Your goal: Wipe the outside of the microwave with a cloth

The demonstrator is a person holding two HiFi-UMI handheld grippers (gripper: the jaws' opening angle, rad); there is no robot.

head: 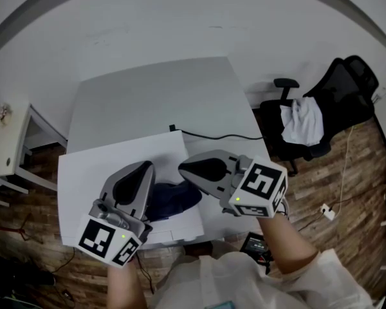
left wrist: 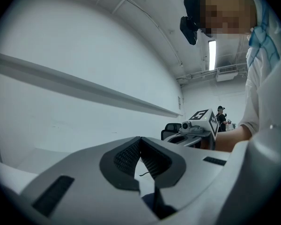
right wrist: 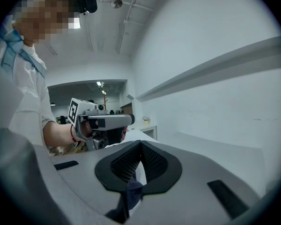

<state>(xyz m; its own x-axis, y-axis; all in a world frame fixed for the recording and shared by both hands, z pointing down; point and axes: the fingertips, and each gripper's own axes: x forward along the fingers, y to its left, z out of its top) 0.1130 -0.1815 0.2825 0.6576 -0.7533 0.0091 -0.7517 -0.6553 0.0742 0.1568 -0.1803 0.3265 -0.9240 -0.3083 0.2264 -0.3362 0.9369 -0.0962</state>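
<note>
Only print in sight: b/w square patterns on the marker cubes of both my grippers. My left gripper (head: 145, 170) is closed, its pads pinching one end of the dk-blue cloth (head: 177, 198). My right gripper (head: 184, 167) is closed too, w/ a fold of the same cloth caught low btw its pads. The cloth is bunched btw the 2 sets of fingers, just under the tips, over the white top of the microwave (head: 103, 166); can't tell if it touches. The microwave sits right below both sets of fingers on the pale table (head: 154, 95). A black cable (head: 219, 136) leaves the microwave's back edge just past my fingertips and runs off to the R. Well R of my right fingers is a black office chair (head: 331, 95) w/ a white garment (head: 302, 122) dumped on its seat. Far L of my left fingers is a small white side table (head: 9, 150). Wood floor (head: 363, 172) all around
</note>
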